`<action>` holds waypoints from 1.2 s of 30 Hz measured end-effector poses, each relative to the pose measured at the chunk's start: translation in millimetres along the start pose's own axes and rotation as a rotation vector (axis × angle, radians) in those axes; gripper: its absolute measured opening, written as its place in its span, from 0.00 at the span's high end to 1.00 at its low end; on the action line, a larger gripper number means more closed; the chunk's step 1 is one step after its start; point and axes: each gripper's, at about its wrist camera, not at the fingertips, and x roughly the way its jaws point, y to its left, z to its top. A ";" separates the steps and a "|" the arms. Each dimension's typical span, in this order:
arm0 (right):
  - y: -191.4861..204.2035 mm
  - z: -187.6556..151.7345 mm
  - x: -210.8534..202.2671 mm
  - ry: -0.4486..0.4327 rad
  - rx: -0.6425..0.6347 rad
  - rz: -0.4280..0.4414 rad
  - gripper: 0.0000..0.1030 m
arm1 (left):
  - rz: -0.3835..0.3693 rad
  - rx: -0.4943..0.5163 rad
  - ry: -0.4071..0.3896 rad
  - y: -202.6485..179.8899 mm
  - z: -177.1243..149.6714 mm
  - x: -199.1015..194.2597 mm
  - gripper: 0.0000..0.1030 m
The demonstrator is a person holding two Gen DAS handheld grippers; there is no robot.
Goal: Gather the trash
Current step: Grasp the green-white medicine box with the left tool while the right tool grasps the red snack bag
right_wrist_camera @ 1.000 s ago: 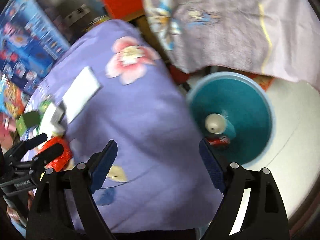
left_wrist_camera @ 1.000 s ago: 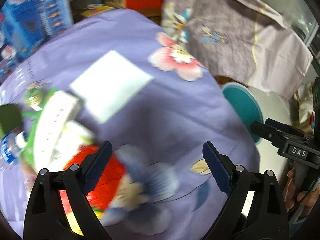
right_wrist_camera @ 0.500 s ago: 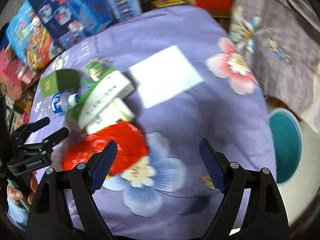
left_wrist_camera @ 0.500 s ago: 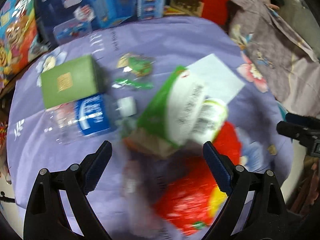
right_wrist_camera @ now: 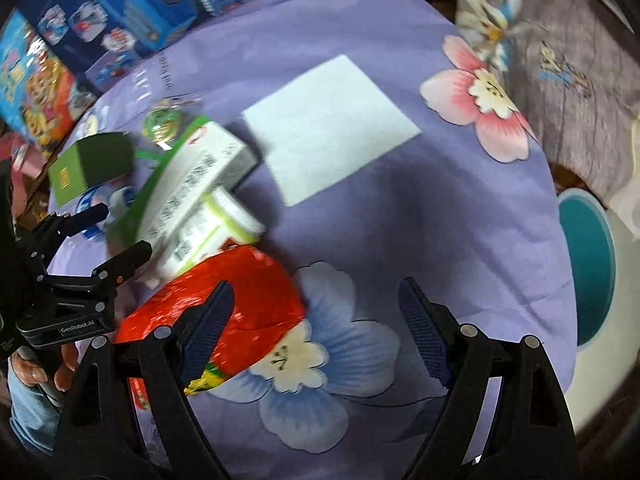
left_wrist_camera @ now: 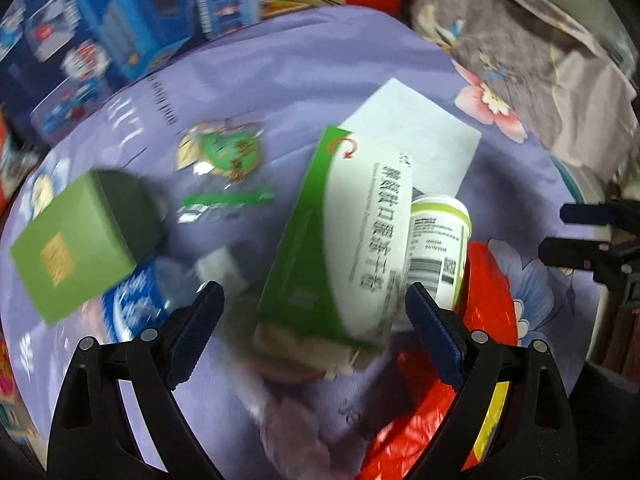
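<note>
Trash lies on a purple flowered cloth (right_wrist_camera: 400,220). A green-and-white medicine carton (left_wrist_camera: 344,240) leans on a white bottle with a green band (left_wrist_camera: 438,248), beside a red foil bag (right_wrist_camera: 240,300). My left gripper (left_wrist_camera: 316,312) is open, its jaws either side of the carton's near end; it also shows in the right wrist view (right_wrist_camera: 116,236). My right gripper (right_wrist_camera: 316,320) is open and empty over the cloth, its left jaw above the red bag. It shows at the right edge of the left wrist view (left_wrist_camera: 580,232).
A green box (left_wrist_camera: 76,240), a plastic water bottle with a blue label (left_wrist_camera: 136,308), a green wrapper (left_wrist_camera: 224,156) and a white paper sheet (right_wrist_camera: 328,128) lie on the cloth. A teal bin (right_wrist_camera: 588,272) stands at the right, beyond the table edge. Toy boxes (right_wrist_camera: 100,20) line the back.
Both grippers have swung left, from the teal bin side to the pile of trash. The left gripper has closed in on the green-and-white carton. Both stay open.
</note>
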 end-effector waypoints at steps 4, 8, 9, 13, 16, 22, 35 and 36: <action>-7.6 9.7 10.0 0.011 0.018 -0.005 0.22 | 0.010 0.063 0.012 -1.7 8.0 15.7 0.11; -10.9 17.9 22.5 0.021 0.020 0.002 0.22 | -0.046 0.079 0.048 -6.1 14.9 30.8 0.10; -10.4 19.4 24.4 0.022 0.020 0.002 0.22 | -0.047 0.085 0.049 -8.6 16.0 33.0 0.10; -17.9 19.8 32.8 0.039 0.032 0.012 0.22 | -0.050 0.113 0.082 -21.5 19.7 48.5 0.10; -27.2 17.0 35.2 0.046 0.051 0.017 0.22 | -0.041 0.129 0.116 -27.6 20.0 55.5 0.10; -46.1 13.7 37.3 0.044 0.086 0.024 0.22 | -0.092 0.069 0.069 -25.7 30.5 46.7 0.22; -40.6 0.4 19.5 0.036 0.077 0.123 0.22 | -0.079 -0.043 0.020 -25.8 13.3 3.4 0.69; -36.1 -2.8 16.4 0.040 0.066 0.142 0.22 | -0.075 -0.052 0.013 -23.4 6.8 -4.0 0.69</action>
